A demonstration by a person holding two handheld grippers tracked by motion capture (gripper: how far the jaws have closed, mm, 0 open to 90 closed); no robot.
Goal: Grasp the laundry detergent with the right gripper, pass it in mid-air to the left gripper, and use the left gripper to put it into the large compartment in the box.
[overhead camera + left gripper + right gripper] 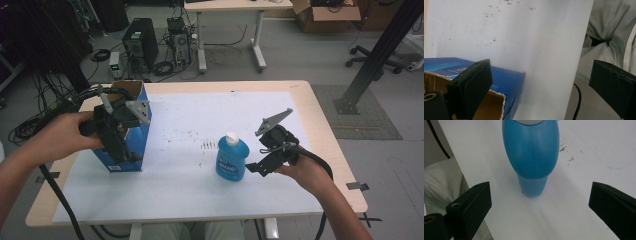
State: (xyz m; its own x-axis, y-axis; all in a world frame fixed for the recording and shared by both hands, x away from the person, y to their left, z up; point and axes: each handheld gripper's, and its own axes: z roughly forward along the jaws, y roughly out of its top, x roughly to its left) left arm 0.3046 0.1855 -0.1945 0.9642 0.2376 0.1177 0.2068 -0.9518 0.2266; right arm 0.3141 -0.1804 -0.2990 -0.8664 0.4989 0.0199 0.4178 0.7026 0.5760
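Right gripper [261, 161] sits at the lower right of the high view, its jaws spread wide and holding nothing. From the right gripper view the blue bottle [531, 157] stands straight ahead in the gap between the jaws but beyond their tips, not touching either one. In the high view that bottle [232, 159] is just left of the gripper, near the frame's centre, upright on the white mat [190, 190] with its white cap [231, 138] on top; its long axis is vertical. This hand is clearly the nearer one, so a short push leftward should bring the jaws around the body. Left gripper [120, 145], also spread and empty, is at the blue cardboard box [137, 145] in the left of the frame, well apart from the bottle.
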